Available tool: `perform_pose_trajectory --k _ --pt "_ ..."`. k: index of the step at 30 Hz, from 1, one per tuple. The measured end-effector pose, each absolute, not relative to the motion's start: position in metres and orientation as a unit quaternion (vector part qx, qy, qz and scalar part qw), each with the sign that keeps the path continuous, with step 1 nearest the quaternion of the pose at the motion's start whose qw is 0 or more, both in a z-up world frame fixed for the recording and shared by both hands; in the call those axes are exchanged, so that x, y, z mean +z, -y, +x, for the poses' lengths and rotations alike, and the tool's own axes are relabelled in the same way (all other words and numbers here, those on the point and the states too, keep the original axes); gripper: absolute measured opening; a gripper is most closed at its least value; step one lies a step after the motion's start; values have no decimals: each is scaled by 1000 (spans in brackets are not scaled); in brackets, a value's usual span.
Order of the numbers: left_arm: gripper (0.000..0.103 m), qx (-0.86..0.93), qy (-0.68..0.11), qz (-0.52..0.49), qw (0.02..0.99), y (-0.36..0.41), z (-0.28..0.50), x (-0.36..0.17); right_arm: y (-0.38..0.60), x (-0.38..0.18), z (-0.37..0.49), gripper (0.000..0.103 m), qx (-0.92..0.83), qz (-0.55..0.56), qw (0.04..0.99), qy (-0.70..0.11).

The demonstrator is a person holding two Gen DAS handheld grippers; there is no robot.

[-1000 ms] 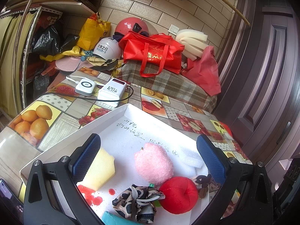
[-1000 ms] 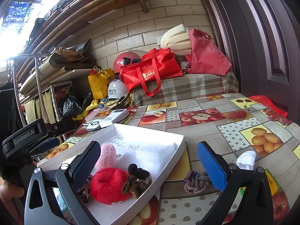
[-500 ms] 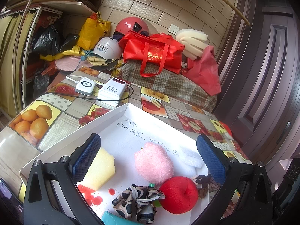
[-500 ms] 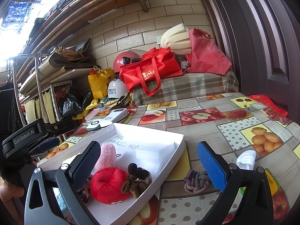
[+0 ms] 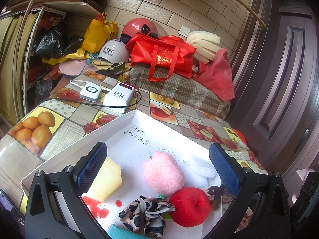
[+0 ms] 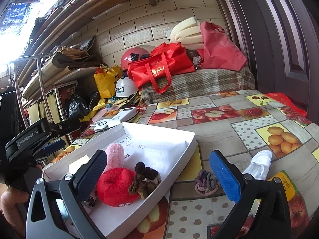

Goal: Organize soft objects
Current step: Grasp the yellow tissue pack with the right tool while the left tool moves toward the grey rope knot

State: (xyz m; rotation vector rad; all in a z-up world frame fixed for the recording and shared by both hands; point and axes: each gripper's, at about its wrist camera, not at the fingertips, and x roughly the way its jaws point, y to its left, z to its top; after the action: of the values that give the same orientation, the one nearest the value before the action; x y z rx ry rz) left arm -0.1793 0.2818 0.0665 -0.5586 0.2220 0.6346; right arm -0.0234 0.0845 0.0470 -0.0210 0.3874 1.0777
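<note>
Nothing has moved since the earlier frames: both views match them, and each hand-held gripper hangs where it was. The left hand-held gripper (image 5: 157, 167) hovers over the white tray (image 5: 75, 149) with its jaws spread wide and nothing between them. The right hand-held gripper (image 6: 157, 171) is likewise wide open and empty, straddling the tray's right edge.

The tray lies on the fruit-patterned worktop (image 6: 239, 139) and holds the pink plush ball (image 5: 163, 175), the red plush apple (image 5: 190, 207), touching the pink ball, a brown scrunchie (image 6: 144, 180) just beside the apple, and a white foam piece (image 5: 203, 169).

Only the left view shows the yellow sponge (image 5: 108, 179), partly behind the left finger, the leopard-print fabric item (image 5: 145, 213) and a teal corner (image 5: 119, 232) at the near edge.

Only the right view shows what lies outside the tray on the worktop: a grey-purple knotted scrunchie (image 6: 206, 183) between the fingers and a rolled white cloth (image 6: 259, 163) beyond the right finger. It also shows a hand (image 6: 12, 201) holding the left device.
</note>
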Motion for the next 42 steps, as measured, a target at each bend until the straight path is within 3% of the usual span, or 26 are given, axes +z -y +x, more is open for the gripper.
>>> perform_pose_trajectory --k 9,15,27,28,29,33,42 --pt "103 285 -104 -273 913 -273 -178 62 -5 73 17 103 448 -10 877 -171" --pt "103 264 -114 -195 938 -235 -160 73 51 71 45 103 398 -88 894 -187" --pt "103 171 -142 -129 967 -171 -134 75 -20 15 59 103 431 -249 814 -300" --pt "103 165 -150 -126 967 -166 -131 73 -23 10 63 99 434 -257 803 -319" --pt "103 160 -160 -121 967 -162 -126 71 -22 6 66 74 439 -256 793 -335" --pt "103 125 -199 -106 966 -139 -105 61 11 10 78 72 435 -217 802 -348" --pt "103 68 -275 -99 954 -98 -62 36 108 14 142 72 416 20 816 -400"
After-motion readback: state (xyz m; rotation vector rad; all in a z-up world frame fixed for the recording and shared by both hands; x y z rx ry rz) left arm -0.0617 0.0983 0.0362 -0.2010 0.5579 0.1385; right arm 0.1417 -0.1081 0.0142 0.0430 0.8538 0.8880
